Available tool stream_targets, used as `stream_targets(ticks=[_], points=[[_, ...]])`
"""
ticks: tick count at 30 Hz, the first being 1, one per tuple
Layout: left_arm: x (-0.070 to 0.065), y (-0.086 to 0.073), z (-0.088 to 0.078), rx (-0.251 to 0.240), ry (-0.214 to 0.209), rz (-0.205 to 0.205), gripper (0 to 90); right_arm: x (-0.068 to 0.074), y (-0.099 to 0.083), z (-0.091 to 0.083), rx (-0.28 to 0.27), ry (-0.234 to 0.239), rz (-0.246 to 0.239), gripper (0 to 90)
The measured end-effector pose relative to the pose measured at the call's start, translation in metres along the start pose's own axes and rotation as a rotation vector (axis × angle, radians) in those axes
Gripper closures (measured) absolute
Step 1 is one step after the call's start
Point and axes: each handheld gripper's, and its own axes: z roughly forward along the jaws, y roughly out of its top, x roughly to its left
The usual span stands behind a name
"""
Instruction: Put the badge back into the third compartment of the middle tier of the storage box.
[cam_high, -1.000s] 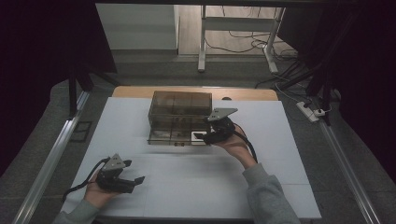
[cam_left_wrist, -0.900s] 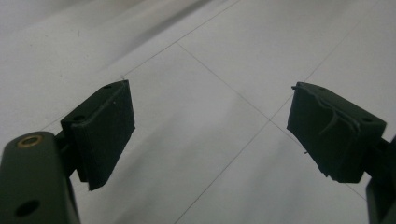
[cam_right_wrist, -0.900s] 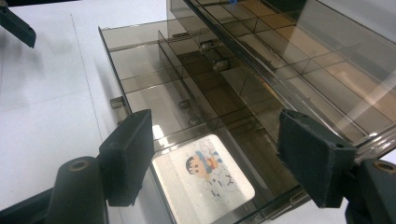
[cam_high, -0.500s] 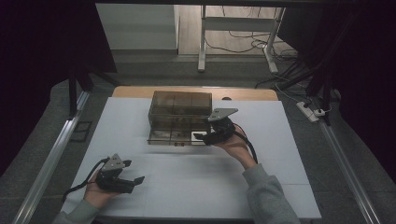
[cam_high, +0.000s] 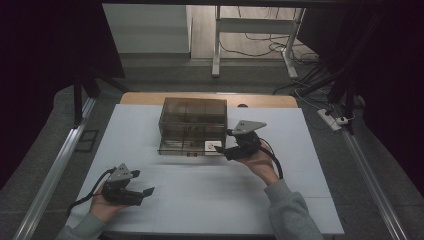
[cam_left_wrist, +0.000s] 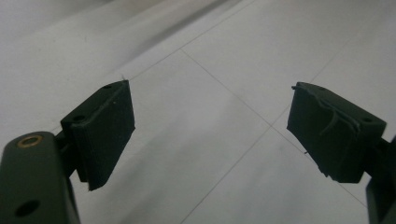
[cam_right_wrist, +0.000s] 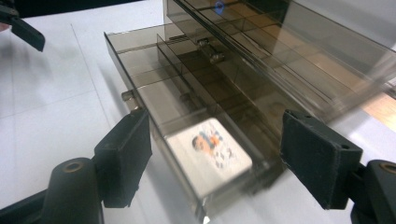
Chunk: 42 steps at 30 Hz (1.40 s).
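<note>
The smoky drawer box (cam_high: 192, 125) stands at the table's (cam_high: 310, 175) 12 o'clock, its lowest drawer (cam_right_wrist: 187, 140) pulled out with a white card (cam_right_wrist: 210, 151) inside. The right claw (cam_right_wrist: 215, 161) is wide open around the drawer's corner. The left claw (cam_left_wrist: 210, 135) at 7 o'clock is open, holding nothing.

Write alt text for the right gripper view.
The right gripper, jaws open, faces the corner of a pulled-out drawer of a smoky clear plastic drawer box. A small white card with a colourful picture lies in the drawer's near compartment, on a white table.
</note>
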Motion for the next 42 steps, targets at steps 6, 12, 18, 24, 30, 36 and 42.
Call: stream_targets(ticks=[6, 12, 18, 24, 30, 36, 42], points=[[0.000, 0.000, 0.001, -0.002, -0.005, 0.001, 14.6, 0.002, -0.018, -0.028, -0.010, -0.059, 0.036, 24.9], [0.001, 0.001, 0.001, -0.009, -0.007, -0.004, 14.8, 0.003, -0.031, -0.046, -0.019, -0.098, 0.062, 24.6], [0.001, 0.001, 0.001, -0.006, -0.006, 0.000, 14.7, 0.008, -0.044, -0.063, -0.016, -0.125, 0.080, 24.3], [0.002, 0.001, 0.001, -0.007, -0.005, -0.001, 14.7, 0.014, -0.065, -0.083, -0.001, -0.147, 0.100, 24.3], [0.002, 0.001, 0.001, -0.006, -0.001, 0.000, 14.7, 0.019, -0.086, -0.105, 0.009, -0.176, 0.127, 24.2], [0.002, 0.001, 0.001, -0.004, 0.002, 0.000, 14.6, 0.023, -0.108, -0.120, 0.039, -0.193, 0.156, 24.0], [0.002, 0.001, 0.000, -0.004, 0.008, -0.002, 14.6, 0.022, -0.124, -0.127, 0.060, -0.188, 0.183, 24.1]])
